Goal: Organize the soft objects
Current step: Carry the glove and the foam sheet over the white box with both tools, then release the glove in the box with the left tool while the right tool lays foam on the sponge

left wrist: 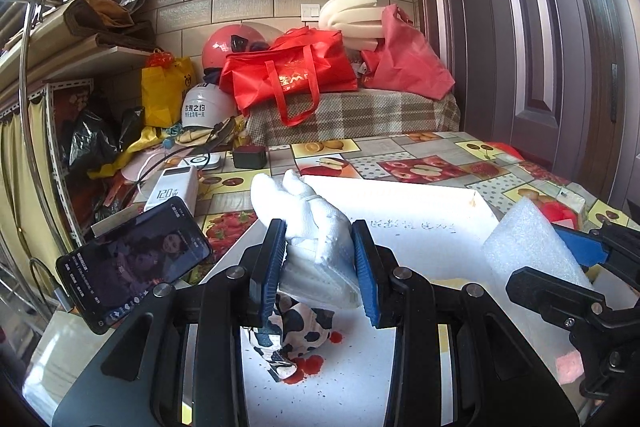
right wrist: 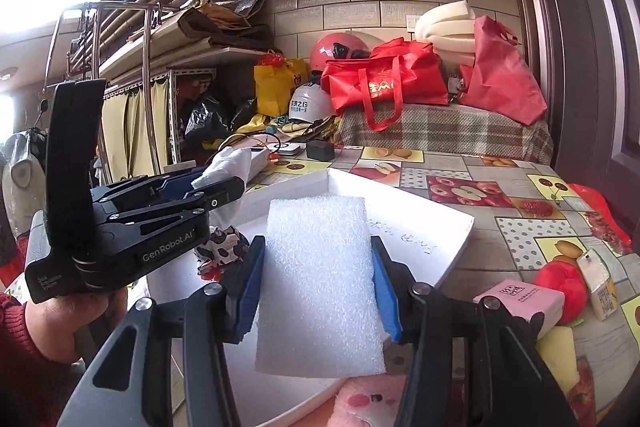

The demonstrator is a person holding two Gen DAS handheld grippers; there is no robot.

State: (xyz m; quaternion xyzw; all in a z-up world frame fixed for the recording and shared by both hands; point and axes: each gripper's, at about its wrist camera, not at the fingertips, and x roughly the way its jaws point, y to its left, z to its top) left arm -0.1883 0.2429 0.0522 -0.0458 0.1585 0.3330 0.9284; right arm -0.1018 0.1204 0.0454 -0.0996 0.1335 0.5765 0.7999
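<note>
My left gripper (left wrist: 320,263) is shut on a white knitted glove (left wrist: 316,223) bundled with a white folded mask, held above the shallow white tray (left wrist: 420,211). A cow-patterned cloth (left wrist: 304,327) lies on the tray just below it. My right gripper (right wrist: 318,283) is shut on a white foam slab (right wrist: 320,279), which stands upright between the blue pads over the tray (right wrist: 432,223). The left gripper (right wrist: 200,187) with the glove (right wrist: 228,163) shows at the left of the right wrist view, and the foam slab (left wrist: 528,239) shows at the right of the left wrist view.
A phone (left wrist: 132,263) on a stand and a power bank (left wrist: 176,187) sit left of the tray. A red plush toy (right wrist: 564,287), a pink box (right wrist: 520,303) and a small carton (right wrist: 600,287) lie on the fruit-print tablecloth at right. Red bags (left wrist: 292,67) and helmets crowd the back.
</note>
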